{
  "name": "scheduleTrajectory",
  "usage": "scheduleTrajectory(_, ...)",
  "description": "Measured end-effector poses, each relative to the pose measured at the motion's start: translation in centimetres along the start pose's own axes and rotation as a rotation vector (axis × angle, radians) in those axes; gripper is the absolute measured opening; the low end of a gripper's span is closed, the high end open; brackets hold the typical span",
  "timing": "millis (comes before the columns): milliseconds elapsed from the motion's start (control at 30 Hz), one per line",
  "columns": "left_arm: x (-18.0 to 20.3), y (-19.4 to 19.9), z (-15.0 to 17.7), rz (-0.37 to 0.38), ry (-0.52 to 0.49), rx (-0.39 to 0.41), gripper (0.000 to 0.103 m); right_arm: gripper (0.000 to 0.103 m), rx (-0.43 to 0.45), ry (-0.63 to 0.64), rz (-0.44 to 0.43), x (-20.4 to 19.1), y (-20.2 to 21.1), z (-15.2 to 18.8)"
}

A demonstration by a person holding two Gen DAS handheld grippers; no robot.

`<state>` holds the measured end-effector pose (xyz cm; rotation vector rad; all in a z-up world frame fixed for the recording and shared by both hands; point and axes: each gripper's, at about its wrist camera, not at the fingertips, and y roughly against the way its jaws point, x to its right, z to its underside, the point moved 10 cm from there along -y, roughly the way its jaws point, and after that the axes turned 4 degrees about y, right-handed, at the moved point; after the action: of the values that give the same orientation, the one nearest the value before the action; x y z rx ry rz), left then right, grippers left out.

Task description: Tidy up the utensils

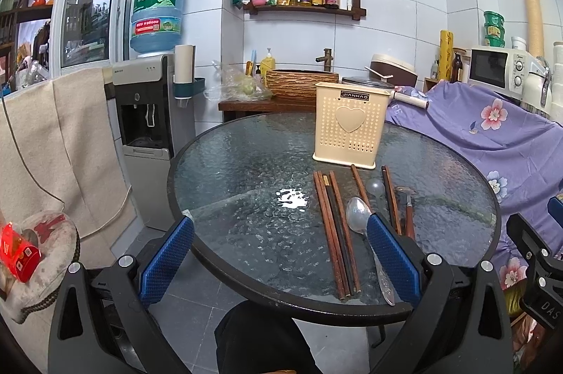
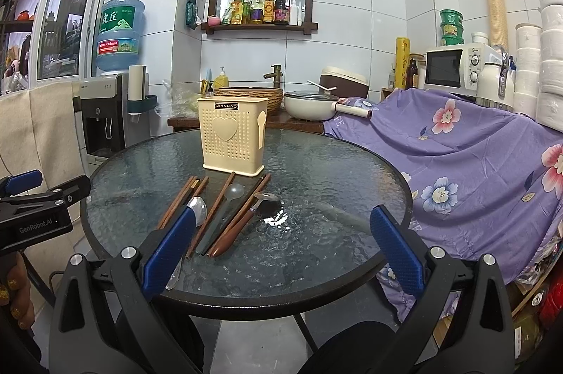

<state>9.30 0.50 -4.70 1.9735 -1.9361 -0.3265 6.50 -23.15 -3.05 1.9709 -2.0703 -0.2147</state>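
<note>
A cream perforated utensil holder (image 1: 348,126) (image 2: 232,136) with a heart on its front stands upright on the round glass table (image 1: 246,233) (image 2: 334,163). In front of it lie several brown chopsticks (image 1: 334,229) (image 2: 211,212), a metal spoon (image 1: 359,210) (image 2: 197,209), a clear plastic spoon (image 1: 374,188) (image 2: 234,191) and a spoon with a brown handle (image 1: 408,215) (image 2: 242,226). My left gripper (image 1: 281,254) is open near the table's front edge, left of the utensils. My right gripper (image 2: 281,247) is open too, nothing between its fingers. The left gripper (image 2: 38,198) also shows at the right wrist view's left edge.
A water dispenser (image 1: 147,113) stands left of the table, with a beige cloth (image 1: 52,141) beside it. A purple floral cover (image 2: 475,163) drapes furniture on the right. Behind the table are a counter with a woven basin (image 2: 250,94), a pot (image 2: 309,105) and a microwave (image 2: 457,68).
</note>
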Motion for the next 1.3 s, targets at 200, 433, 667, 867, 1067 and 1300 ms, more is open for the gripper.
scheduleTrajectory(200, 0.6, -0.3, 0.3, 0.028, -0.015, -0.023, 0.097, 0.098, -0.005, 0.0, 0.0, -0.1, -0.2, 0.3)
scheduleTrajectory(433, 0.9, -1.6, 0.4, 0.065, -0.027, -0.052, 0.097, 0.098, -0.044, 0.008, -0.013, -0.1, -2.1, 0.8)
scheduleTrajectory(667, 1.1, -4.7, 0.1, 0.047, -0.086, -0.1, 0.087, 0.098, -0.142, -0.002, -0.065, 0.0, -7.2, 1.0)
scheduleTrajectory(867, 1.4, -8.2, 0.0, 0.063, -0.102, -0.184, 0.081, 0.098, -0.235, -0.034, -0.11, -0.1, -11.8, 1.8)
scheduleTrajectory(1067, 1.8, -12.4, 0.3, 0.107, -0.073, -0.317, 0.061, 0.098, -0.319, -0.027, -0.143, -0.9, -16.0, 2.3)
scheduleTrajectory(1300, 3.3, -15.2, 0.2, 0.154, -0.075, -0.379, 0.055, 0.09, -0.393, -0.015, -0.167, -1.6, -18.9, 2.9)
